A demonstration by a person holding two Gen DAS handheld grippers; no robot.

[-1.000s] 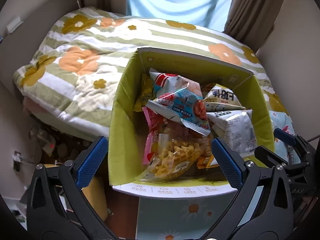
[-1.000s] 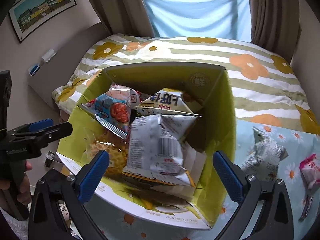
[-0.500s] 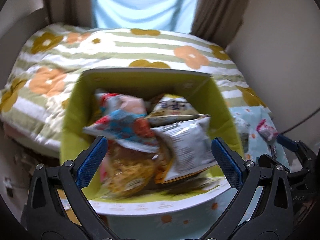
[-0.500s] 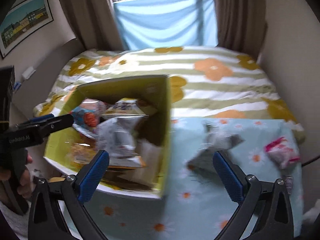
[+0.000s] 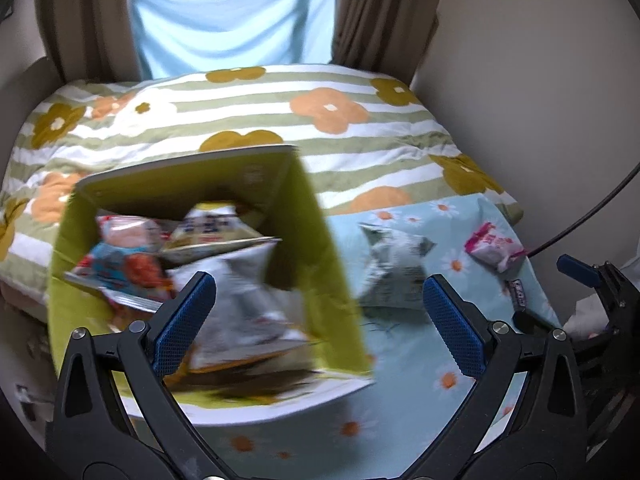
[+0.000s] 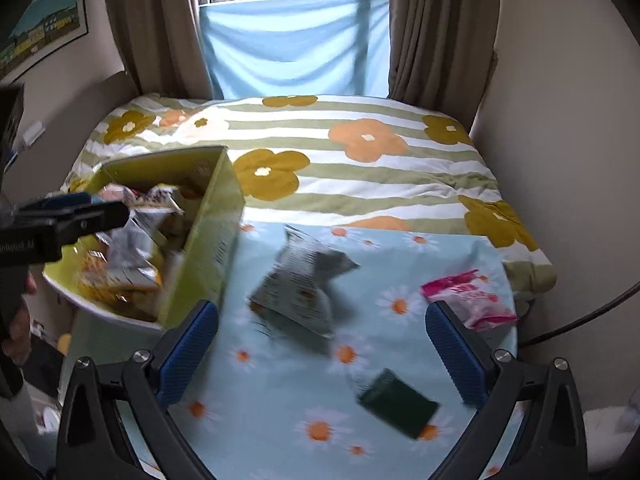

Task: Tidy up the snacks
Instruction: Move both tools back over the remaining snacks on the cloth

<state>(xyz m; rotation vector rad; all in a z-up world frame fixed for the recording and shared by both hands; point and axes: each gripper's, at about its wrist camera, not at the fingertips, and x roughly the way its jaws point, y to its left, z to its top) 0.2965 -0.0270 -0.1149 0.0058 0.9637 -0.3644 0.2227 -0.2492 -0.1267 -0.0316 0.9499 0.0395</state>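
Two blue-padded fingers of the left gripper stand wide apart, released, with nothing between them. Ahead and to its left sits the green box, open-topped and crowded with snack packets, blurred by motion. Ahead and to its right, on the daisy-print tabletop, lies a grey snack bag just beside the box wall, and farther right a pink packet.

From the right wrist, the right gripper is likewise spread and empty above the tabletop. The grey snack bag lies straight ahead of it, the pink packet ahead to its right, and a dark green packet lies close below, between its fingers. The box stands ahead to its left.
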